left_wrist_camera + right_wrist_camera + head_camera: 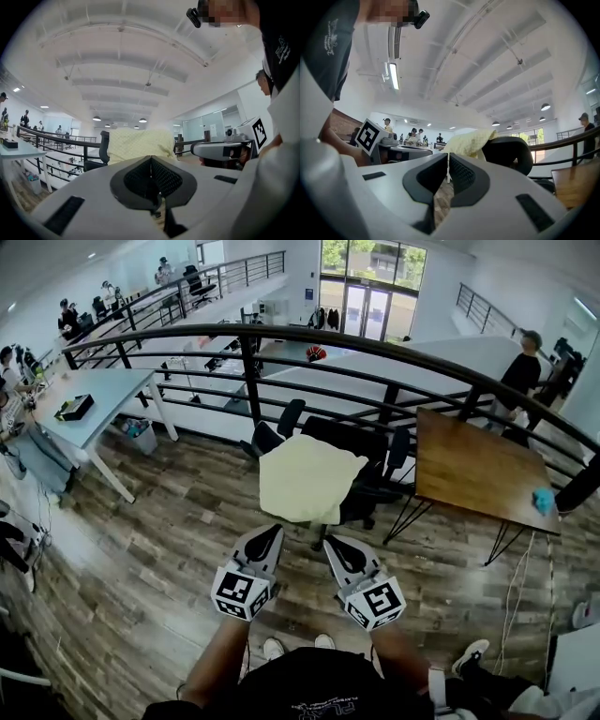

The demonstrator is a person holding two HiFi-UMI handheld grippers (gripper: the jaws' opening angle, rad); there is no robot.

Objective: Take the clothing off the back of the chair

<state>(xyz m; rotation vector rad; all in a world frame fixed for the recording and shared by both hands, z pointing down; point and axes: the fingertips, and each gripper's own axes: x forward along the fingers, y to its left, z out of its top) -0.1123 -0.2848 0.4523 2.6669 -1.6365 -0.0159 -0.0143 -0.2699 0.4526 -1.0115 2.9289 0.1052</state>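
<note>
A pale yellow piece of clothing (309,479) hangs over the back of a black office chair (375,460) straight ahead of me. My left gripper (271,532) and right gripper (334,543) are side by side just short of the cloth's lower edge, both pointing level at it. Both are shut with nothing between the jaws. In the left gripper view the clothing (140,144) fills the space above the closed left gripper (151,160). In the right gripper view the clothing (469,142) drapes over the chair back (509,154), beyond the right gripper (448,158).
A wooden table (473,465) on thin metal legs stands right of the chair, with a blue object (543,500) at its near corner. A black railing (281,336) runs behind. At the left is a white desk (94,395). A person (520,371) stands beyond the railing.
</note>
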